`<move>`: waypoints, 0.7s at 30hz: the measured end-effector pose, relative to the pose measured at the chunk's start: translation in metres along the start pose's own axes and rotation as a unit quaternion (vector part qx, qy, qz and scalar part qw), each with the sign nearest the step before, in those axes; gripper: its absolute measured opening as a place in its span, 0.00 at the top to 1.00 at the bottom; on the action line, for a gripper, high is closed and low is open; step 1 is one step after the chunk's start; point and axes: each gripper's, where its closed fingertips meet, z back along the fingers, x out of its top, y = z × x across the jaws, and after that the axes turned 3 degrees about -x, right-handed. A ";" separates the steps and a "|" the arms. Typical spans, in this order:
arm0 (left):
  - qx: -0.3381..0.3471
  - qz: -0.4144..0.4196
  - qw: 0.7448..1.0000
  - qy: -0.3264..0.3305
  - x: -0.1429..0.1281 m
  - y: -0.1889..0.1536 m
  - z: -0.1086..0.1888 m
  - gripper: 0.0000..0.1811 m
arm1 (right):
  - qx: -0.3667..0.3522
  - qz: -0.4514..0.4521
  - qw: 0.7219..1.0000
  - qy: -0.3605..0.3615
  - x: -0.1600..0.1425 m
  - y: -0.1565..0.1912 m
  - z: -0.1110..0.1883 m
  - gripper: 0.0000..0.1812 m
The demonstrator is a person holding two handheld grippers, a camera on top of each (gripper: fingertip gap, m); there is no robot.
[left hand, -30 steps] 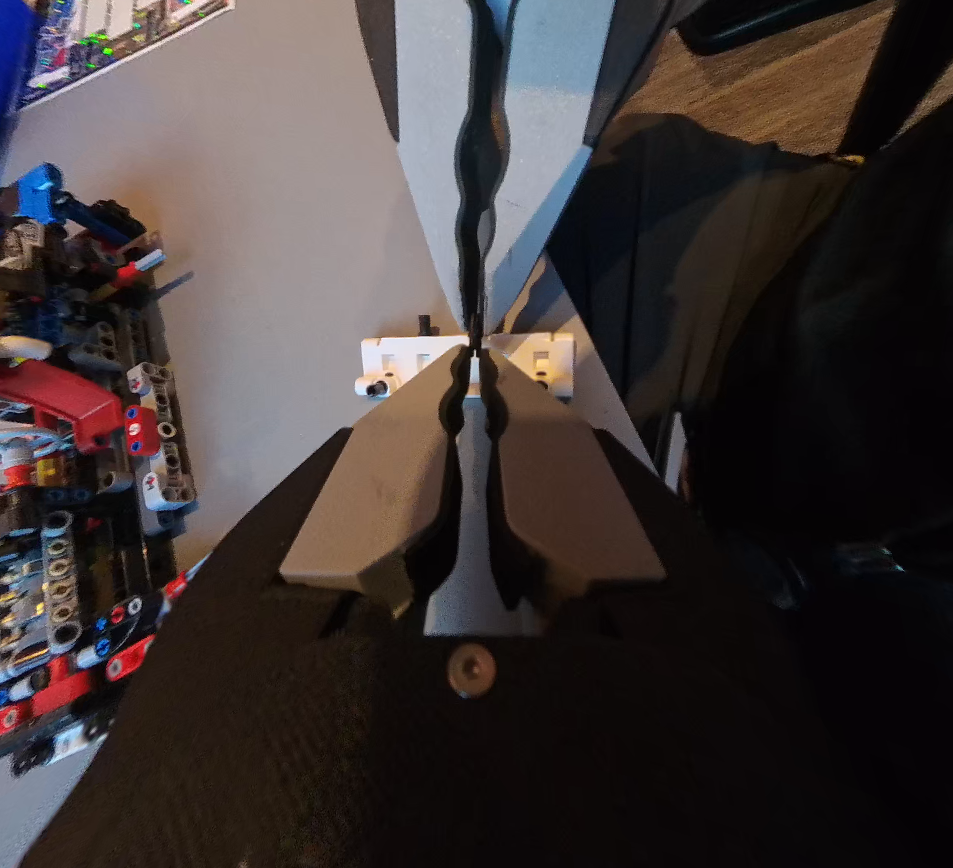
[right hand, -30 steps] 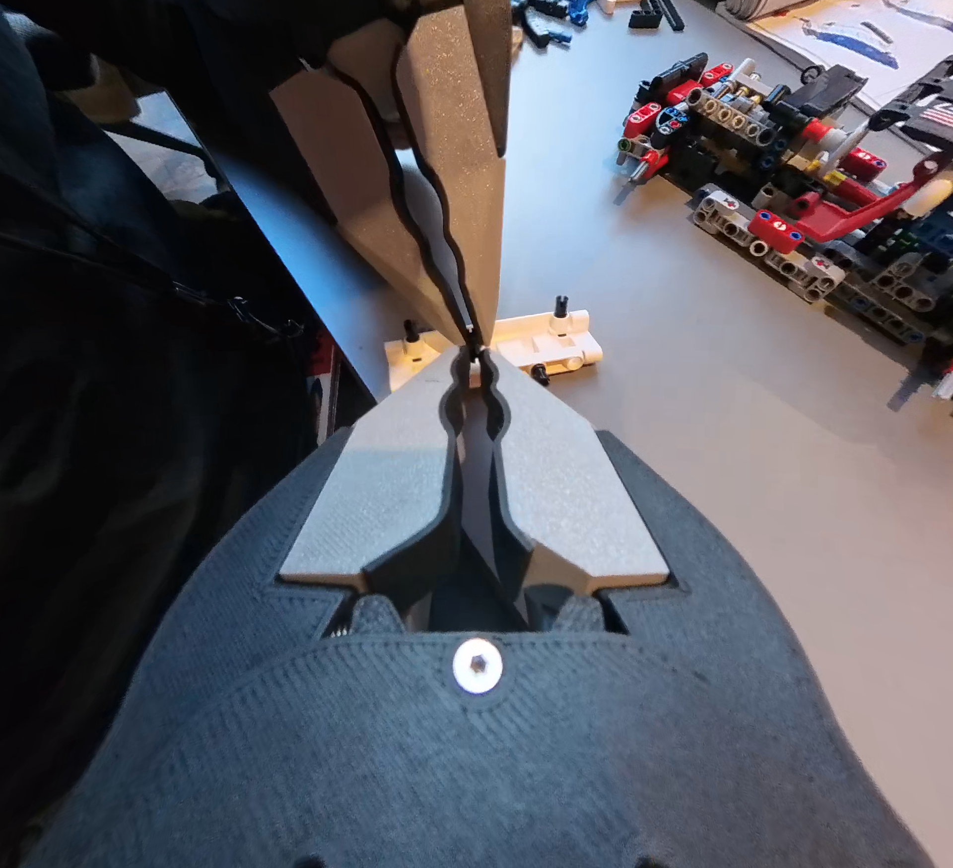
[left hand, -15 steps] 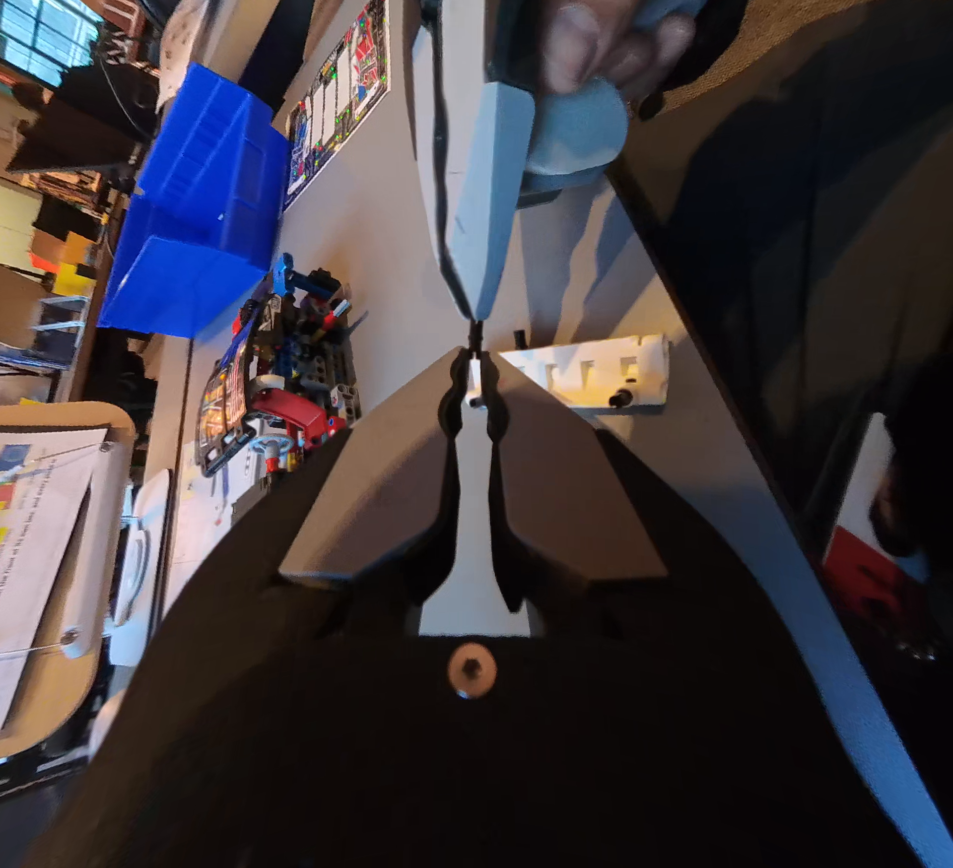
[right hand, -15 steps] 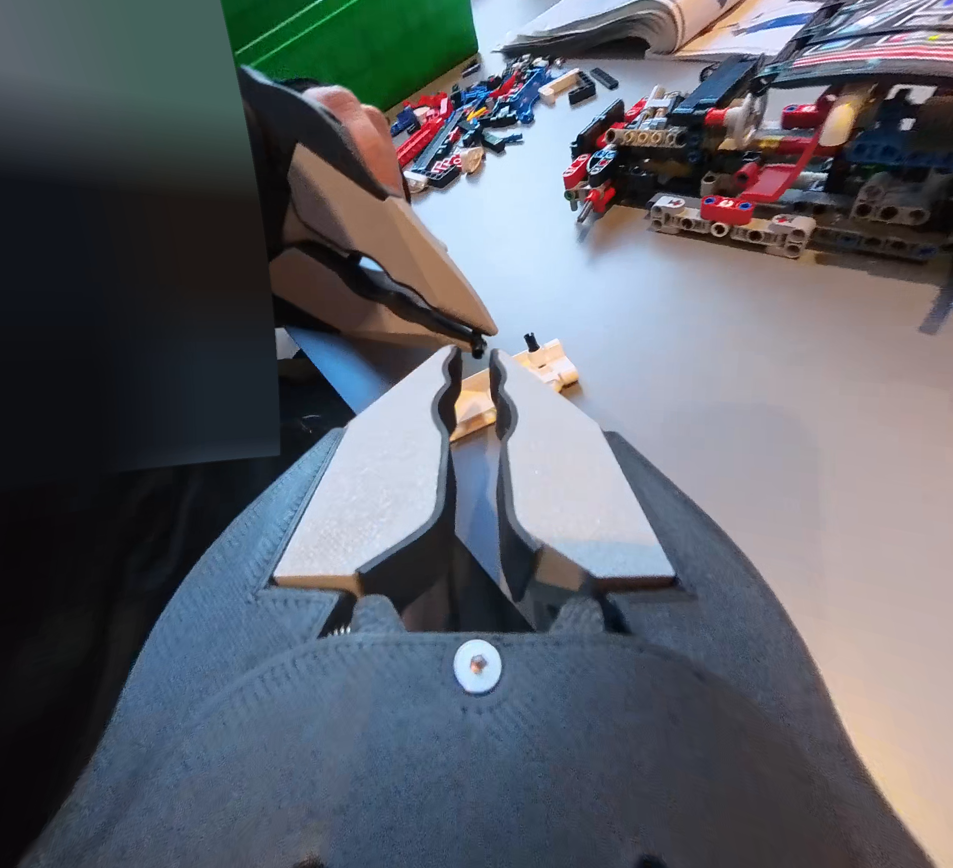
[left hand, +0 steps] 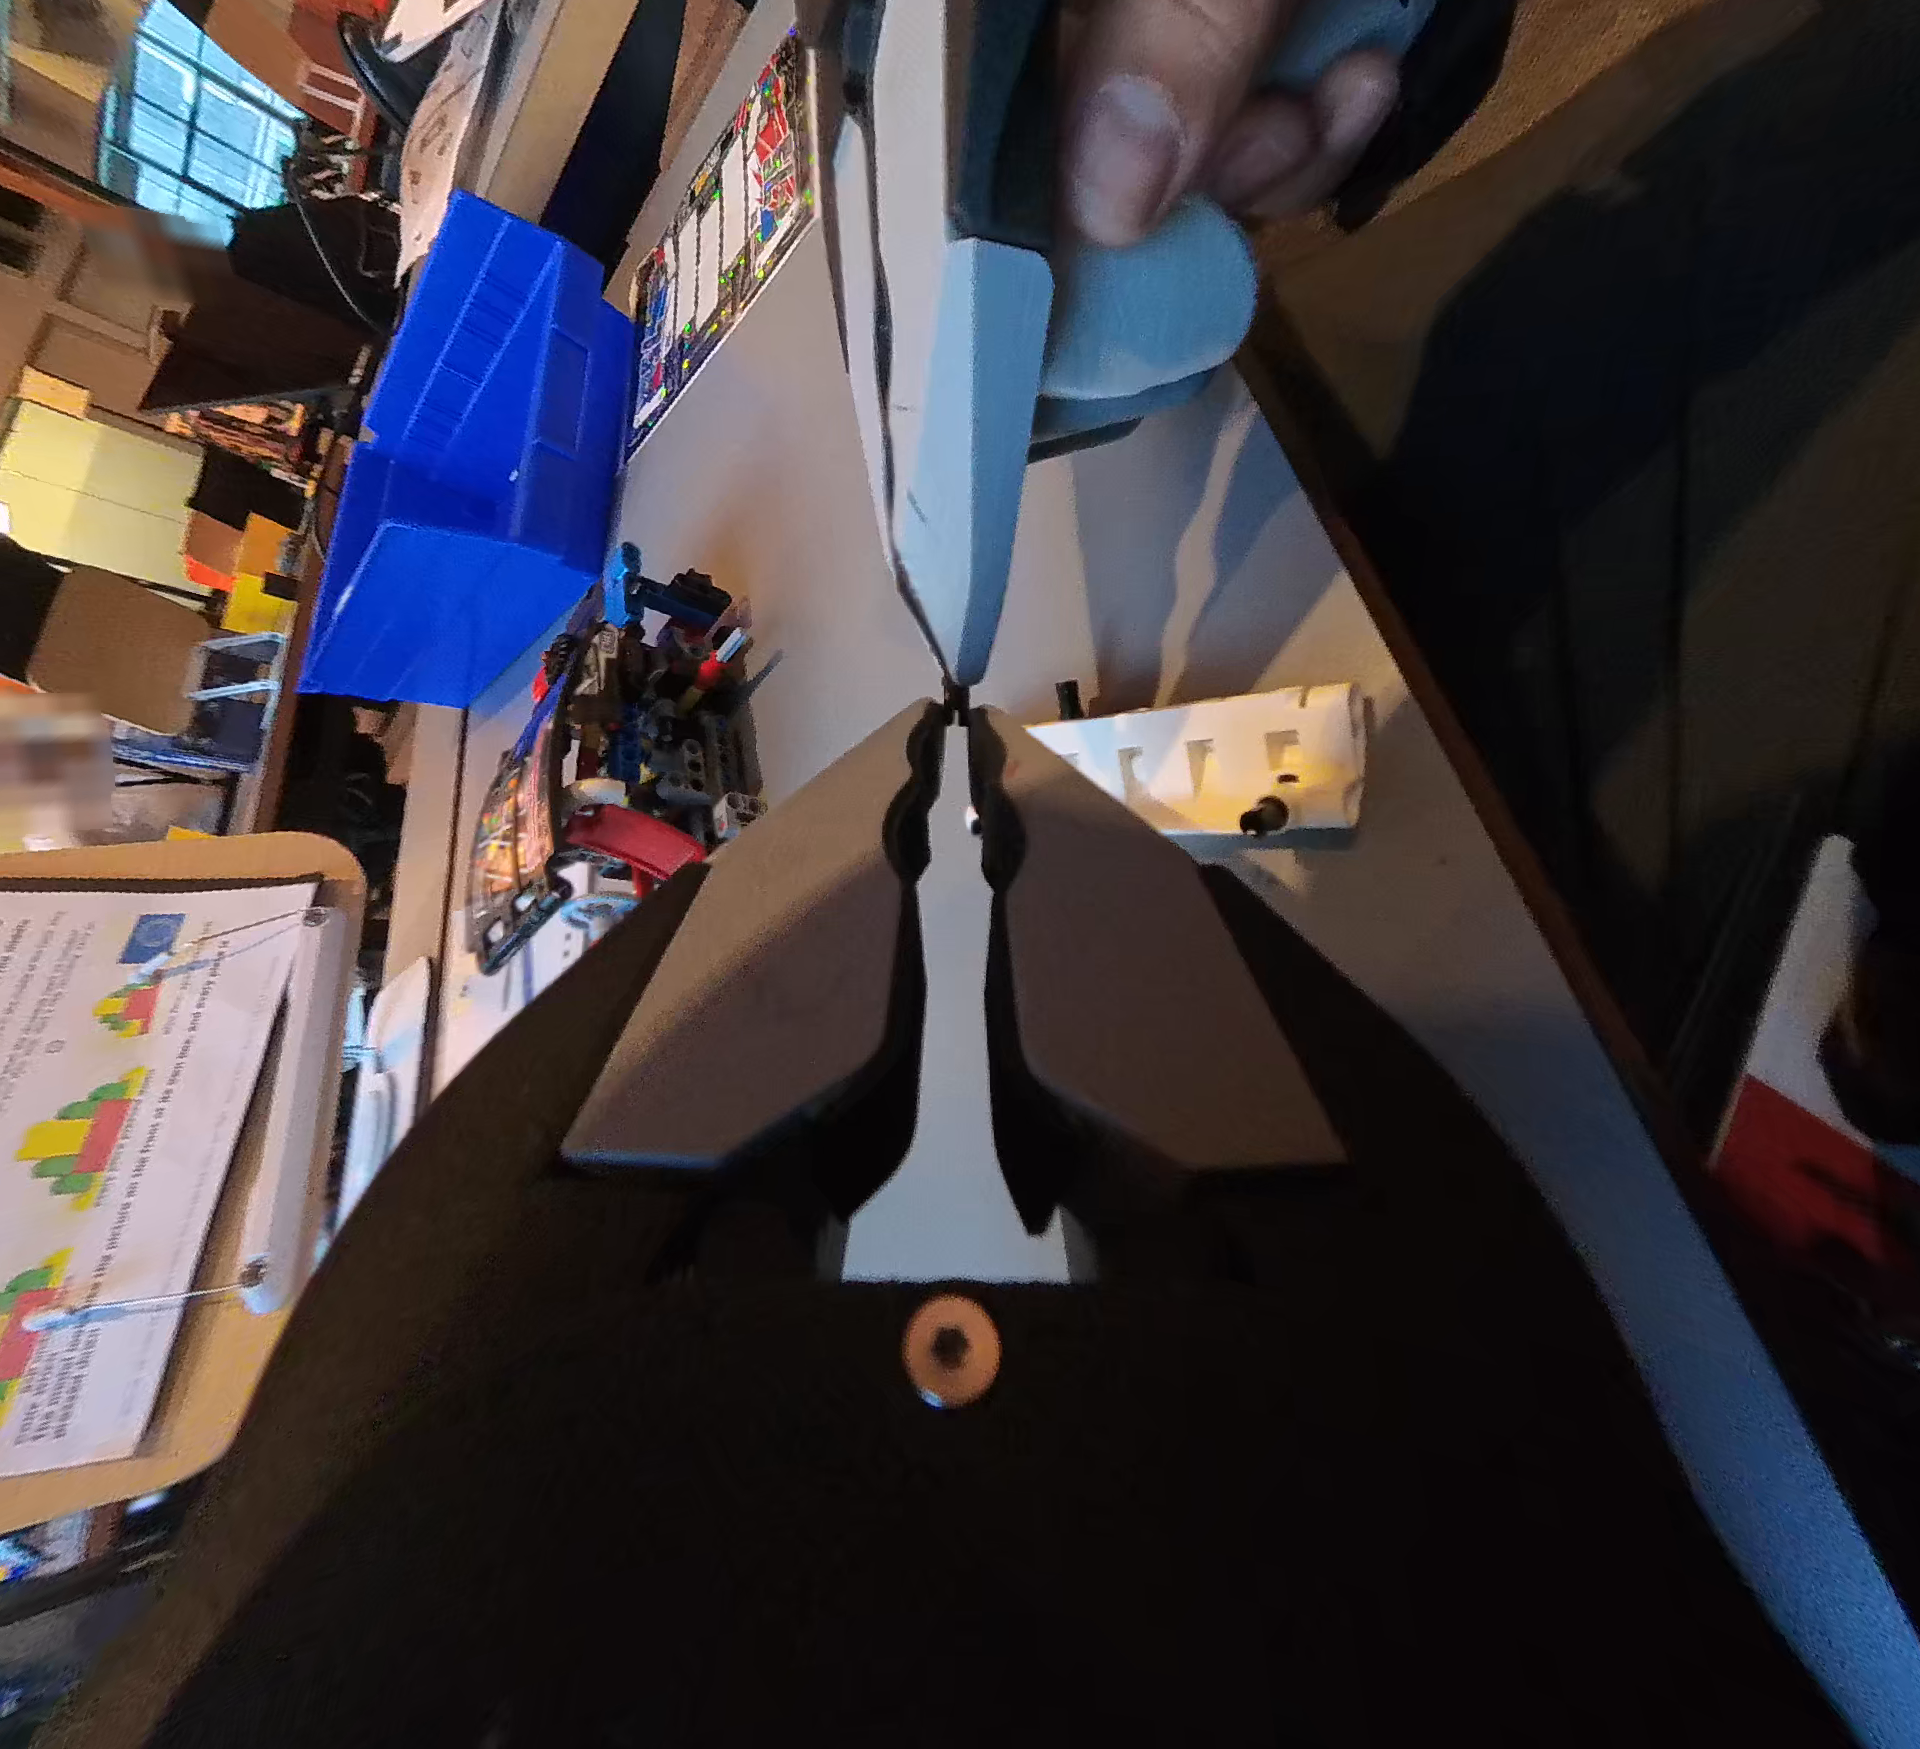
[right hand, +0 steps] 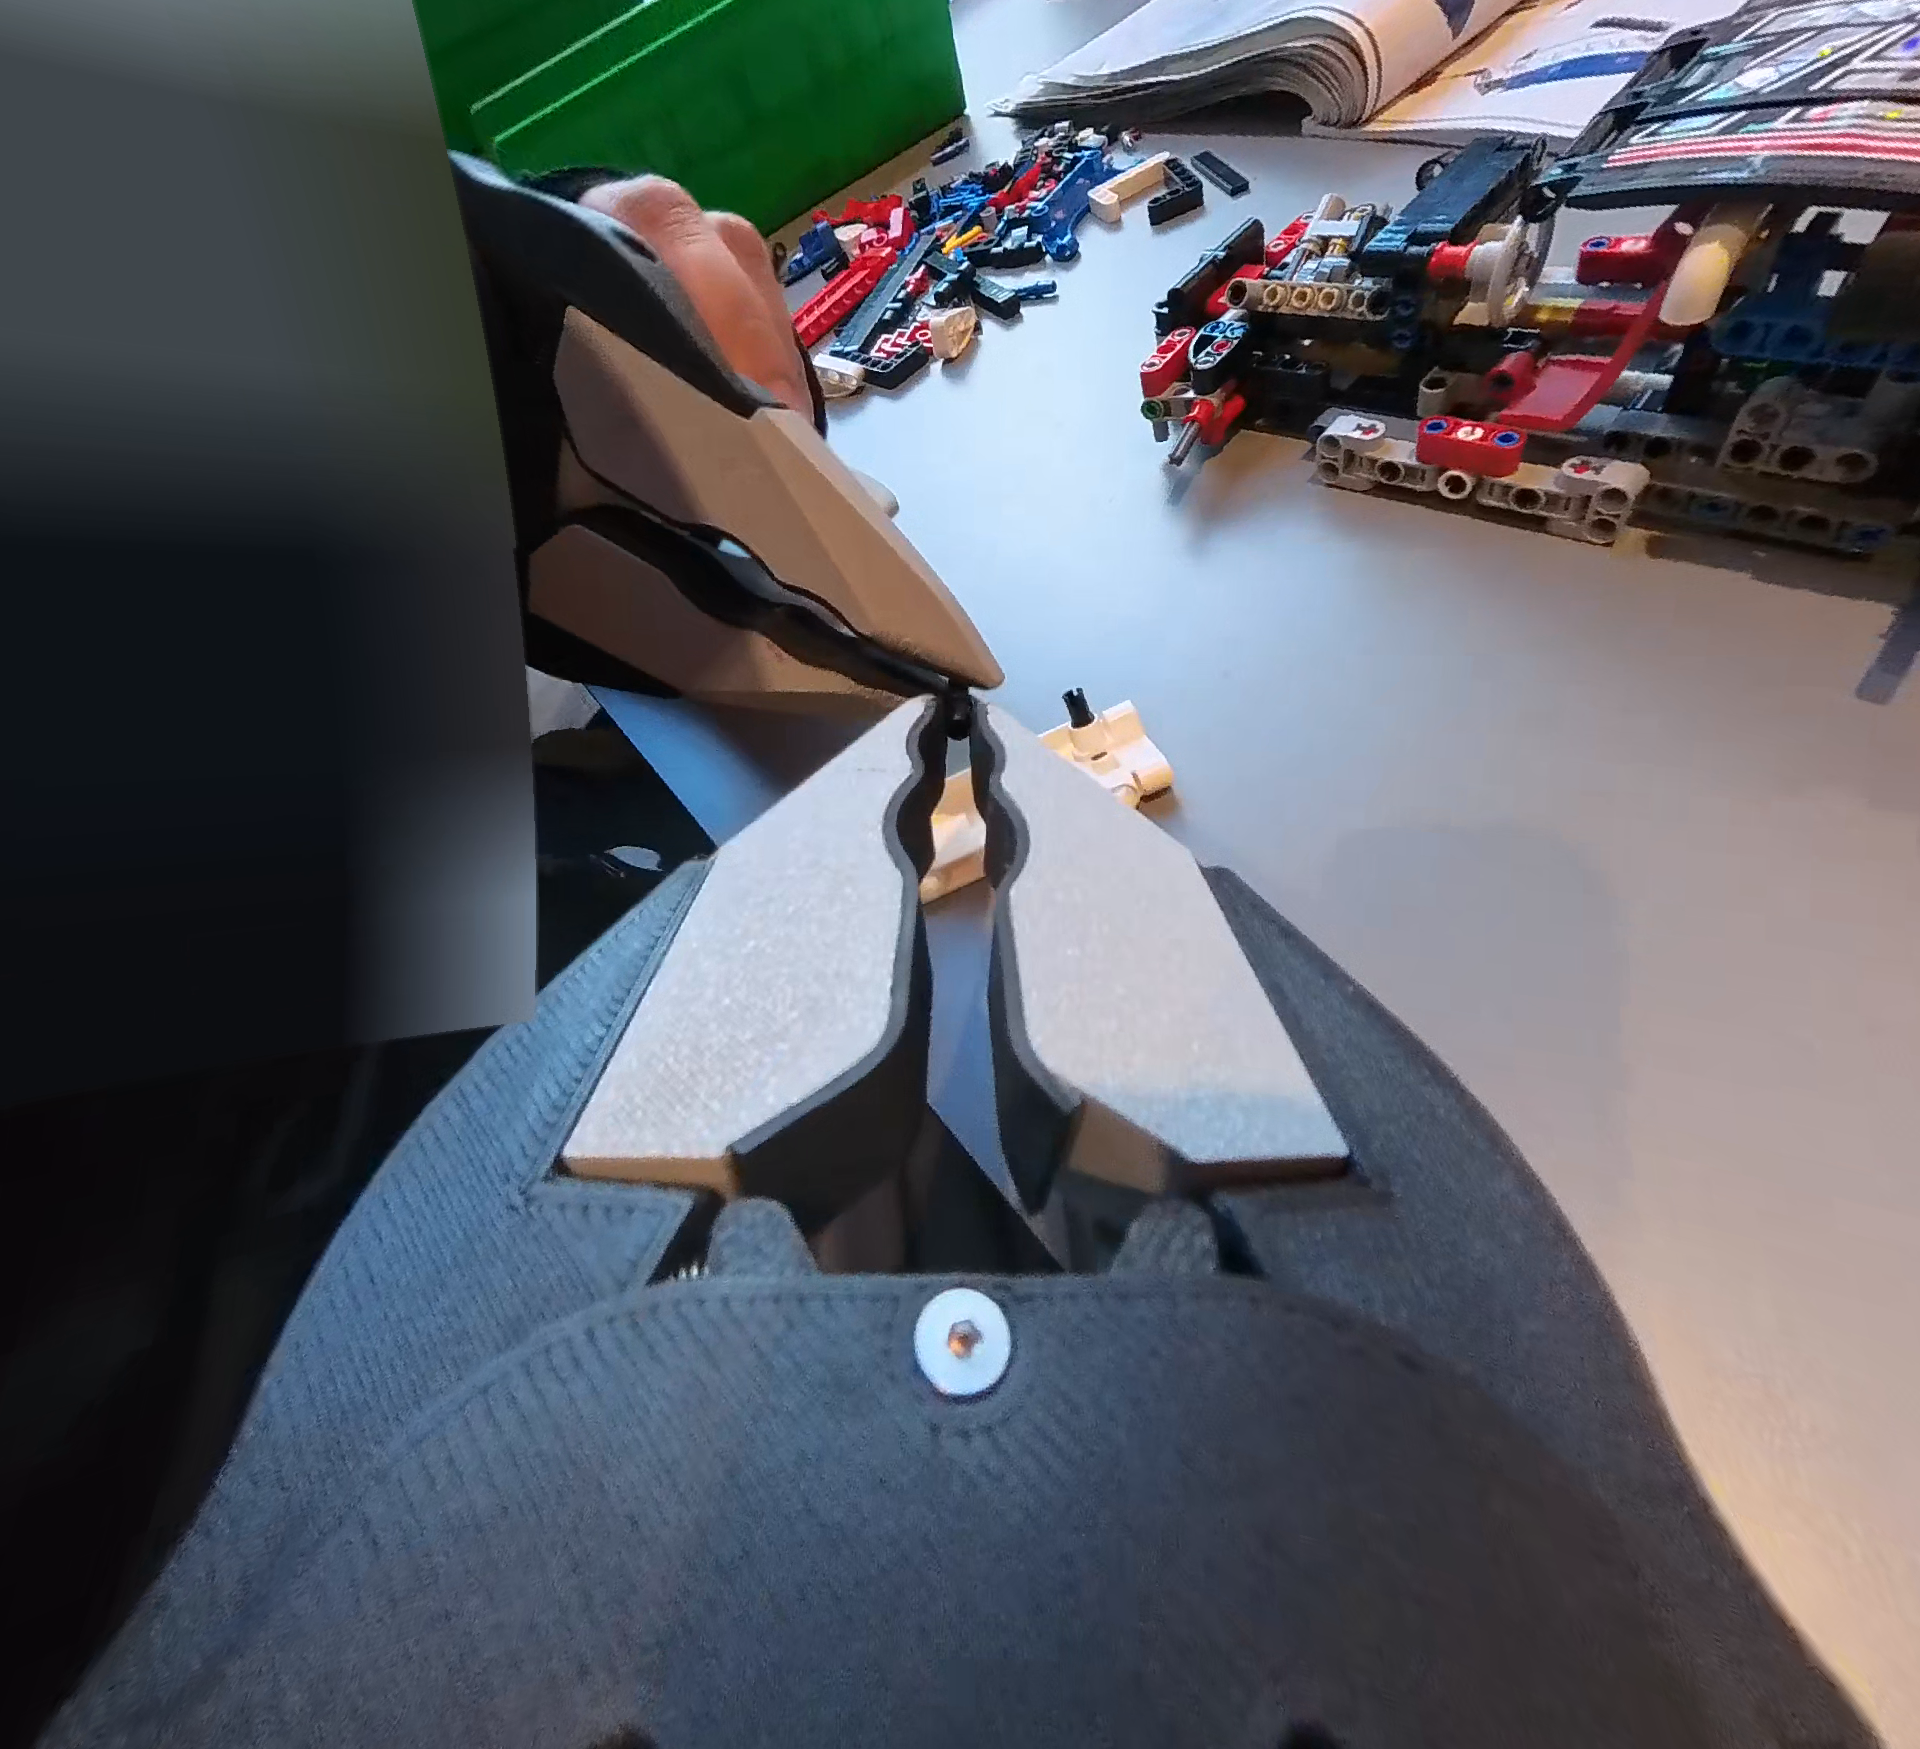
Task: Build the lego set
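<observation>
A pale grey table [right hand: 1403, 764] fills both wrist views, and the largest thing on it is a half-built lego car [right hand: 1538, 369] of black, grey, red and blue beams, far right in the right wrist view and far left in the left wrist view [left hand: 634, 764]. Behind it in the right view lies an open instruction booklet [right hand: 1351, 6], printed in blue and black, its words too small to make out. At the far left of that view stand two green bins [right hand: 717, 37], and in front of them lies a loose pile of small lego pieces [right hand: 966, 255] in red, blue, black and white. The left view shows a blue bin [left hand: 478, 473] far left, a colourful sticker sheet [left hand: 727, 245] beyond it, and a sheet with brick drawings [left hand: 114, 1138] at the near left. A white lego panel [left hand: 1205, 764] with black pins lies near the table's near edge, just beyond the tool tips [right hand: 1107, 749]. The left gripper [left hand: 954, 712] and the right gripper [right hand: 954, 712] meet tip to tip above that panel. Each has its fingers drawn nearly together, pinching a tiny black pin [right hand: 954, 710] between the two tools. A hand [left hand: 1226, 16] grips the right tool.
</observation>
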 end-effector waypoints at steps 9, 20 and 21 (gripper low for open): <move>-0.005 0.020 1.000 -0.016 0.006 -0.001 0.001 0.99 | 0.017 -0.023 1.000 -0.007 0.002 0.001 0.005 0.99; -0.263 0.213 0.941 0.028 -0.018 -0.029 -0.007 0.75 | -0.043 0.128 0.986 0.101 -0.044 0.003 0.011 0.99; -0.270 0.211 0.939 0.040 -0.021 -0.031 -0.009 0.74 | -0.041 0.132 0.985 0.100 -0.044 0.004 0.011 0.99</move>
